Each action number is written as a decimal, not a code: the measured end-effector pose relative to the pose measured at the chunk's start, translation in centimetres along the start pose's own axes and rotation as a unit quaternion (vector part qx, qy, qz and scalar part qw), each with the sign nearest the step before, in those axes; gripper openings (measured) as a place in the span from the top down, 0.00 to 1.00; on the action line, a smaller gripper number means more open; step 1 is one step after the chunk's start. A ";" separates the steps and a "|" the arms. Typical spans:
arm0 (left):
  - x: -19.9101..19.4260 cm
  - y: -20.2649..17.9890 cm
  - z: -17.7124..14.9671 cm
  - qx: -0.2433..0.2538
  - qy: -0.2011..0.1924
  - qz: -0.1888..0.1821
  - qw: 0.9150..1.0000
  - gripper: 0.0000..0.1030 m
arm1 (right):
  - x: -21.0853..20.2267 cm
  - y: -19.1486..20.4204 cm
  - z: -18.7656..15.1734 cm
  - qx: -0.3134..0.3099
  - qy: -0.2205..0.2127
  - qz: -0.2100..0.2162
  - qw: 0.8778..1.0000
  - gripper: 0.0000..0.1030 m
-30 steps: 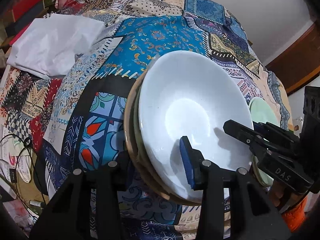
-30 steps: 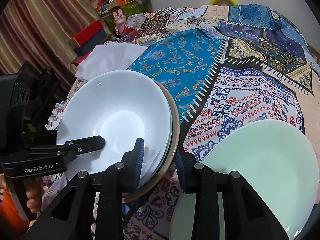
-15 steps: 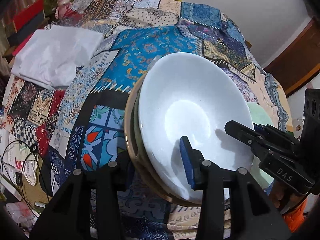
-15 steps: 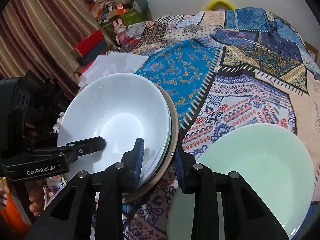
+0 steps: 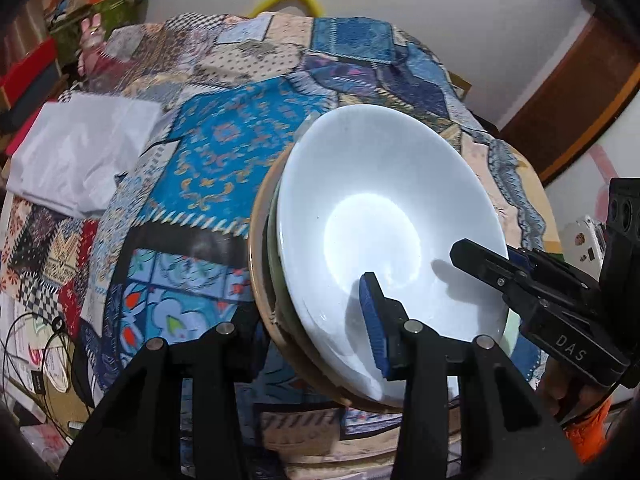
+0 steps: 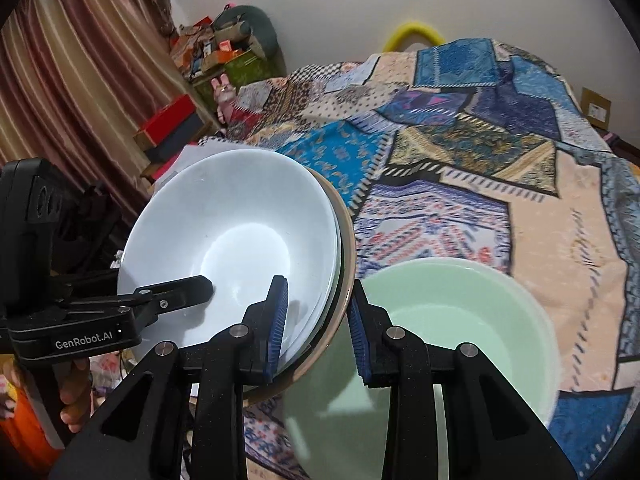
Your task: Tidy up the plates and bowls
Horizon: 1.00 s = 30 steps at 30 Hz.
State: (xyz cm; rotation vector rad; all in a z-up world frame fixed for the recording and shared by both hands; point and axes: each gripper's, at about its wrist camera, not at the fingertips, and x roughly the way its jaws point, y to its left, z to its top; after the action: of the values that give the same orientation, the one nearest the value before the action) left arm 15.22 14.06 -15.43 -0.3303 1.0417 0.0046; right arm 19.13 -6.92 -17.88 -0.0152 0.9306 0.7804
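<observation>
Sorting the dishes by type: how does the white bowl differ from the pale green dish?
The white bowl tops a tilted stack, clamped at its rim by both the left hand-held gripper and right hand-held gripper; the pale green dish sits ungripped, lower on the patchwork cloth. White versus mint colour. Both are round, glossy, plain.

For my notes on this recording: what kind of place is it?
Probably a lived-in home room, not a kitchen: a patchwork cloth covers the surface, striped curtains hang at one side, and boxes and clutter pile against the wall.
</observation>
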 end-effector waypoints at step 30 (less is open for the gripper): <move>5.3 -9.9 -0.8 0.061 0.050 -0.051 0.996 0.60 | -5.9 -8.3 -4.0 0.067 -0.011 -0.061 0.996 0.74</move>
State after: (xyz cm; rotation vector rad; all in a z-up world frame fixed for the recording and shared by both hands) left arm 18.84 3.60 -17.58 -0.2735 1.1180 -0.1678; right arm 19.25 -17.86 -18.66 0.0527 0.9507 0.6043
